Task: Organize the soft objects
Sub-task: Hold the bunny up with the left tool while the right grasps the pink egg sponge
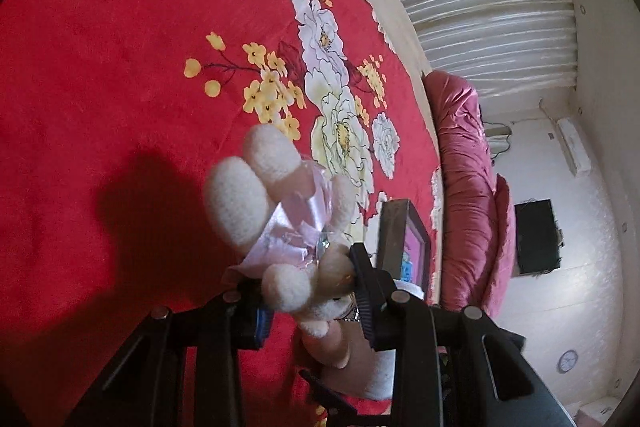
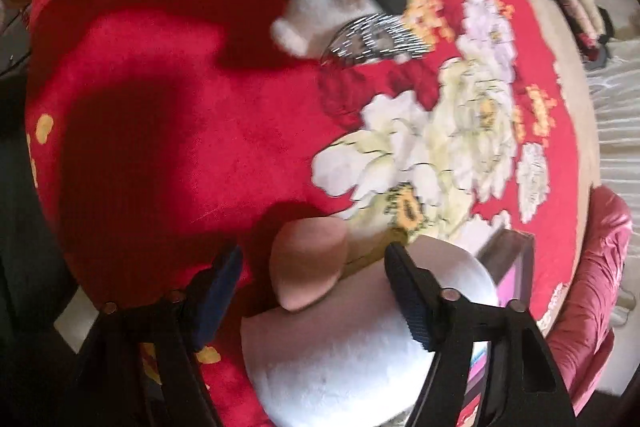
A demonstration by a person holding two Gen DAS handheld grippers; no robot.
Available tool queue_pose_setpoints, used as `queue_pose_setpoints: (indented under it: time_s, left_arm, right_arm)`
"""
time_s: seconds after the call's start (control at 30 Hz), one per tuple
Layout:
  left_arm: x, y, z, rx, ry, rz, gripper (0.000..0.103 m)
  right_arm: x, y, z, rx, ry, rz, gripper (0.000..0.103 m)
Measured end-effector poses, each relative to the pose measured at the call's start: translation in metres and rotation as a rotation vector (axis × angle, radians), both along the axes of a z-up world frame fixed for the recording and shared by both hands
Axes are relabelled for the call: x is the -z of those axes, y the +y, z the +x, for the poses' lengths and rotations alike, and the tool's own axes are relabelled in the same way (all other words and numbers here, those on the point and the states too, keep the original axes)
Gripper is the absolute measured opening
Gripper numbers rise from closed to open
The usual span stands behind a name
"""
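Cream plush rabbit toy with pink satin bow (image 1: pixel 280 227): clamped in left gripper (image 1: pixel 308 291), lifted above red floral fleece blanket (image 1: pixel 120 67). Right gripper (image 2: pixel 312 287): jaws apart astride large white-and-pink plush toy (image 2: pixel 332 359) lying on blanket, pads not pressing.

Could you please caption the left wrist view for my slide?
Left gripper holding a cream plush toy above a red floral blanket.
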State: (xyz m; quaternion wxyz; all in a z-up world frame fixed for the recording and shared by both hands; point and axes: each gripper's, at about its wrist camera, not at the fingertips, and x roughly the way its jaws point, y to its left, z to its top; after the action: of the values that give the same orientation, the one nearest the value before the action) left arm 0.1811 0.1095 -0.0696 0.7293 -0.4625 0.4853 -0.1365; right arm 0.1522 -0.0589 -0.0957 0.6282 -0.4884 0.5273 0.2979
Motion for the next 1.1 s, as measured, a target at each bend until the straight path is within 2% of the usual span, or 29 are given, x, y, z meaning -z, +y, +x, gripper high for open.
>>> queue_pose_setpoints:
  time_s: [0.03, 0.13, 0.2, 0.53, 0.7, 0.93, 1.0, 1.1]
  left_arm:
    - [-0.001, 0.000, -0.001, 0.003, -0.003, 0.011, 0.035]
    - [-0.003, -0.003, 0.000, 0.008, -0.006, 0.045, 0.035]
    - [-0.004, -0.003, -0.001, 0.007, -0.009, 0.049, 0.035]
    - [-0.009, -0.004, -0.006, 0.009, -0.017, 0.103, 0.035]
    - [-0.021, -0.006, -0.015, 0.004, -0.039, 0.150, 0.035]
    - [-0.052, -0.025, -0.031, 0.049, -0.107, 0.259, 0.035]
    - [-0.065, -0.036, -0.038, 0.074, -0.138, 0.308, 0.035]
    - [-0.081, -0.052, -0.045, 0.104, -0.174, 0.338, 0.035]
  right_arm:
    - [0.005, 0.002, -0.002, -0.009, 0.022, -0.012, 0.060]
    - [0.016, 0.005, -0.007, -0.030, 0.024, -0.025, 0.055]
    - [0.011, 0.004, -0.004, -0.010, -0.008, -0.002, 0.040]
    - [-0.026, -0.023, 0.002, 0.164, 0.025, 0.282, 0.039]
    - [-0.047, -0.037, -0.006, 0.240, 0.006, 0.412, 0.039]
    - [-0.091, -0.069, -0.018, 0.307, -0.102, 0.586, 0.039]
    - [-0.106, -0.085, -0.021, 0.351, -0.144, 0.640, 0.039]
    - [-0.127, -0.111, -0.027, 0.419, -0.214, 0.694, 0.039]
